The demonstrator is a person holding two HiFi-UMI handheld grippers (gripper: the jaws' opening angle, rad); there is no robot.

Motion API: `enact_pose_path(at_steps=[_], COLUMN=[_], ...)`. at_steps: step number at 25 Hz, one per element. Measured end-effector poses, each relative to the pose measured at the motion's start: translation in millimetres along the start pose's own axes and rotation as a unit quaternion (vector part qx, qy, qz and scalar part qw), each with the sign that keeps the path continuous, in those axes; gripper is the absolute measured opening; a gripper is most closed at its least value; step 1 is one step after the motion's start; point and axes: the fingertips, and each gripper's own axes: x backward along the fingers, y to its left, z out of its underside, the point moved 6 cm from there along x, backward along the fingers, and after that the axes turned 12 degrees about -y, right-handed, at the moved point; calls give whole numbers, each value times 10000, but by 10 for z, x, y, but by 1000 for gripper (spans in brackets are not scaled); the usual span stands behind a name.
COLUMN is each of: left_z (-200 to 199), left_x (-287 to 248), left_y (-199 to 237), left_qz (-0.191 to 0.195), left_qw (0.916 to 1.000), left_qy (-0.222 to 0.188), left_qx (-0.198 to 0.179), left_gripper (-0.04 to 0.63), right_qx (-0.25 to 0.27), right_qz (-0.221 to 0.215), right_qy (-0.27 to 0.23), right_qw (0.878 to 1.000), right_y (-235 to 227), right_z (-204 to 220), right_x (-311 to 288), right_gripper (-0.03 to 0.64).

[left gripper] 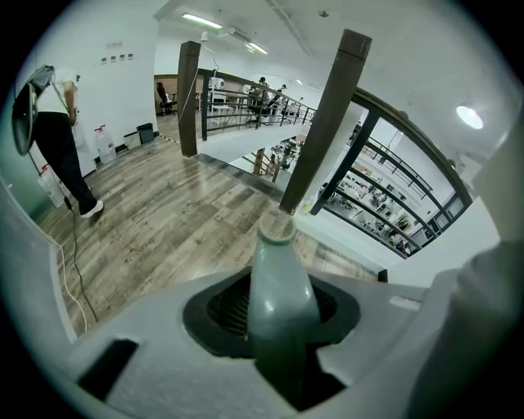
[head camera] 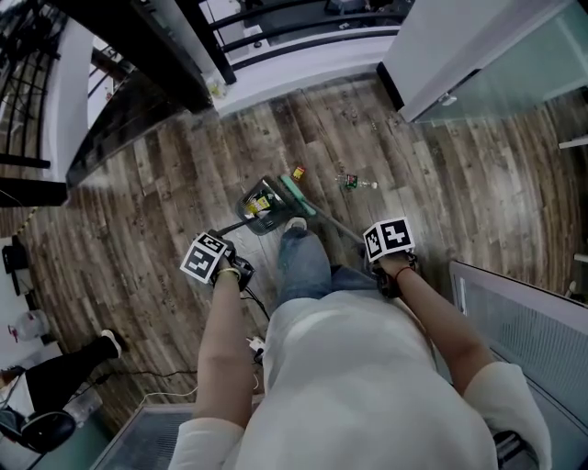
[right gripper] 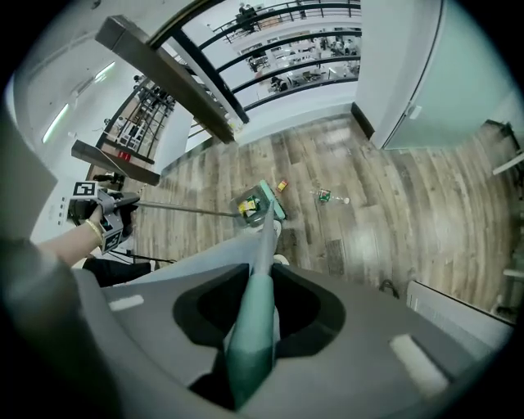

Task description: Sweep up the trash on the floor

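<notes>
The right hand-held gripper [right gripper: 258, 327] is clamped on the broom [head camera: 296, 193]. Its long axis slants down and forward-left to the green head, which touches the dustpan [head camera: 260, 207]. The left hand-held gripper [left gripper: 278, 327] pinches the dustpan's handle end. A red-yellow scrap [head camera: 298, 172] and a small bottle [head camera: 355, 182] lie just beyond the head, toward the floor's far edge and on the right gripper's side.

bright even indoor light, ceiling strip lights [left gripper: 196, 20], fisheye warp w/ dark edges, close foreground soft
</notes>
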Motion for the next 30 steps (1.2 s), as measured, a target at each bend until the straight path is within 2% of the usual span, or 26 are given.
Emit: enact_pose_path(at_steps=[7, 15, 30], left_z=[-147, -249, -318], left_x=[-121, -262, -515], left_y=[-109, -258, -468], left_qz=[11, -55, -136], left_qw=[10000, 10000, 9997], left_qy=[4, 56, 194], left_qx=[16, -8, -7], left_gripper=[118, 117, 118], right_qx=[-378, -303, 13], right_qz=[317, 711, 1134], right_qy=[-334, -532, -274], right_qw=[9982, 9956, 9932], right_y=[-101, -183, -210], right_z=[-346, -865, -1406], right_x=[-69, -257, -705], right_gripper=[97, 98, 97])
